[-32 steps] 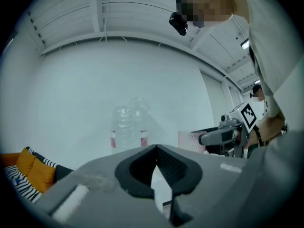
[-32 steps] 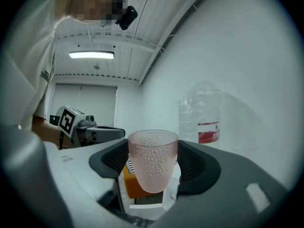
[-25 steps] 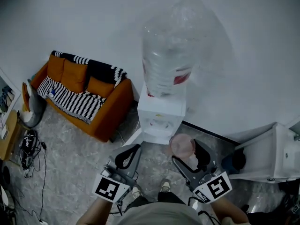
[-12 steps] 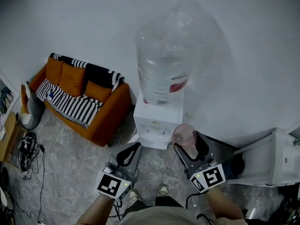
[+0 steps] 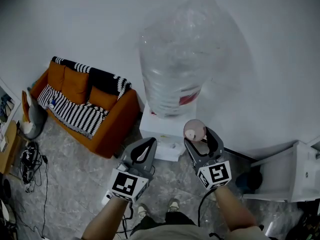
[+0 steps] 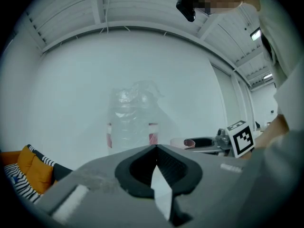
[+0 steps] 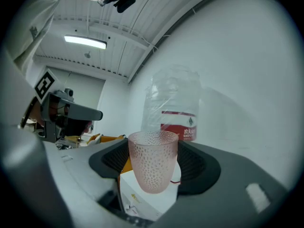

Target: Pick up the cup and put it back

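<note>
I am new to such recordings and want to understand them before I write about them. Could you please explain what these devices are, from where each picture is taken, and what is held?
There is no robot here: a person holds a hand tool with a two-jaw claw in each hand. The head view comes from a camera on the person's head, looking down. The two gripper views come from cameras riding on the tools. The right claw grips a pink dimpled cup. The left claw is shut and empty. Ahead stands a white water dispenser with a big clear bottle. An orange sofa stands at the left.
</note>
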Tool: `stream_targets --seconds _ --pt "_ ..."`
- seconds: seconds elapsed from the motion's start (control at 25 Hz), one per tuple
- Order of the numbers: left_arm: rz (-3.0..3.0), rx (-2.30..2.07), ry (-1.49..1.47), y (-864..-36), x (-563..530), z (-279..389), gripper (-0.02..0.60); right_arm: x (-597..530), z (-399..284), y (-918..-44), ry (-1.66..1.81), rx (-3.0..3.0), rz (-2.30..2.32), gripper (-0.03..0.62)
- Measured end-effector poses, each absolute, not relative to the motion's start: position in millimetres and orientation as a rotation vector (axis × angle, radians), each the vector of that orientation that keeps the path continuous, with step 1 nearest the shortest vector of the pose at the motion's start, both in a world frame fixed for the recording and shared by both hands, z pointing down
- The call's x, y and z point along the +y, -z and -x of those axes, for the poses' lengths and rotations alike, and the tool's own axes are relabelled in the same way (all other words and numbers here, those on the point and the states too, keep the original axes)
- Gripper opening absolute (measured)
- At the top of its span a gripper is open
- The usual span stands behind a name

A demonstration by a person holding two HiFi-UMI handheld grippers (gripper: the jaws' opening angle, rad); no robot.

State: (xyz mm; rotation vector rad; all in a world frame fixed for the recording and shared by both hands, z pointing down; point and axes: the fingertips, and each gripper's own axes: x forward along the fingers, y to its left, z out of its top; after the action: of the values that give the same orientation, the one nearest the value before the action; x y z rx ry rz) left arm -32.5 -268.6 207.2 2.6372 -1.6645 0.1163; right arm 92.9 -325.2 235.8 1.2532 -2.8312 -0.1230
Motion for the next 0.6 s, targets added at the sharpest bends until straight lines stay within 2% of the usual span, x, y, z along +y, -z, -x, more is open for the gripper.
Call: stream_targets --seconds 0.36,0.6 --pt "-2.565 -1.613 -0.013 -244.9 -316.5 27.7 0.002 -376.7 -89.2 -298.9 0.012 -2.794 -1.269 0.324" --pt "-2.527 -1.587 -0.105 -282.4 -330.6 24.4 0.002 -398.4 -93.1 -349.4 -0.084 -2.764 -1.31 0.325"
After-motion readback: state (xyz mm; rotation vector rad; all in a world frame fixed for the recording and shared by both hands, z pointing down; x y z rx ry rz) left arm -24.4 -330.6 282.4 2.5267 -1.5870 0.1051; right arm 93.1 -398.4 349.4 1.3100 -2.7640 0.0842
